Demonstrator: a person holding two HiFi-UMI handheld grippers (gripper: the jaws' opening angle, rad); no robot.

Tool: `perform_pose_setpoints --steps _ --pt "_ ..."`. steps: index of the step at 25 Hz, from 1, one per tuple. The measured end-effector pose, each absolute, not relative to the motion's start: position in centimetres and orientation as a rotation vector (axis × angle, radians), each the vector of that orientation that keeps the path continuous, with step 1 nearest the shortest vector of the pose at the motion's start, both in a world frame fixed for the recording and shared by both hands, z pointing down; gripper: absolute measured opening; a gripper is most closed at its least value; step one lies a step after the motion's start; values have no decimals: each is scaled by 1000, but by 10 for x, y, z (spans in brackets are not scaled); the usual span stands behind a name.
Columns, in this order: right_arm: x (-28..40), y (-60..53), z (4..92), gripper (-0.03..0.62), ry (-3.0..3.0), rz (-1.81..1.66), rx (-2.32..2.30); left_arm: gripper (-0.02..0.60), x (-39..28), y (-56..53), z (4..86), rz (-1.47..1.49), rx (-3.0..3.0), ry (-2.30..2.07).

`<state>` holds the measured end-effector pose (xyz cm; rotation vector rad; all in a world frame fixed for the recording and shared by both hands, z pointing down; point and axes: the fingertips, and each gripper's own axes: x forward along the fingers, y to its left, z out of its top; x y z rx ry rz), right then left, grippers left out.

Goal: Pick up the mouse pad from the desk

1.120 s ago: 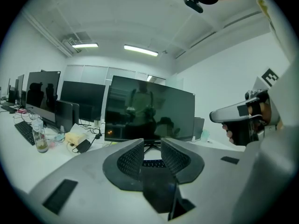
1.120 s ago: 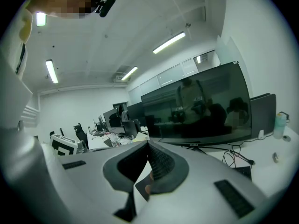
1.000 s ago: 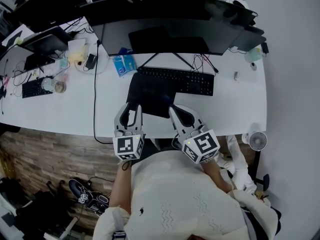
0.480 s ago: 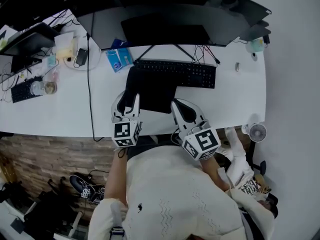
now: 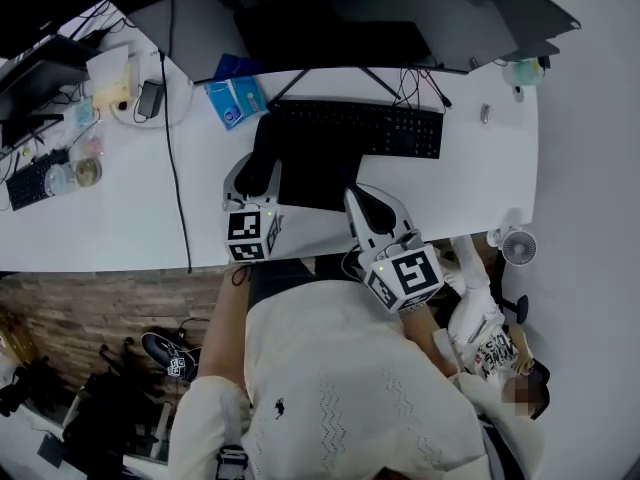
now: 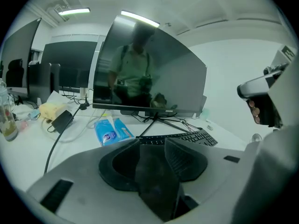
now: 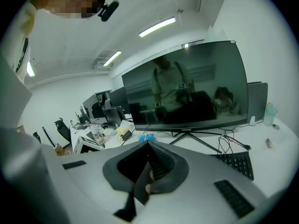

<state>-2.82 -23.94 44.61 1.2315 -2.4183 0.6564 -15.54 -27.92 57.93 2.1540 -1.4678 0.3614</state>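
The white desk (image 5: 120,218) ends at its front edge right behind both sets of fingers, and bare desktop opens wide to the outside of the left gripper (image 5: 250,176), crossed only by a thin black cable (image 5: 172,168). Beyond the right gripper (image 5: 361,202) the top is bare up to its end edge. Ahead of the fingertips the room closes quickly: a black keyboard (image 5: 370,128), then the splayed legs of a dark curved monitor (image 5: 330,28), with a glossy blue pack (image 5: 232,98) ahead of the left fingers. The mouse pad (image 5: 305,173) is a thin, limp, matte black sheet spread between the two grippers. Each gripper's ribbed dark pads are closed on its near edge, left (image 6: 152,146) and right (image 7: 148,148). The sheet (image 6: 154,181) shows nearly edge-on between them. It runs from the fingers towards the keyboard's left end. It looks about as wide as deep, so I cannot tell its long axis.
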Motion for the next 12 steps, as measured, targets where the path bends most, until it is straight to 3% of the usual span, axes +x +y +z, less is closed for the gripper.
perform_pose_setpoints --steps 12 --pt "-45 -245 469 0 -2350 721 1238 207 -161 -308 632 419 2111 -1317"
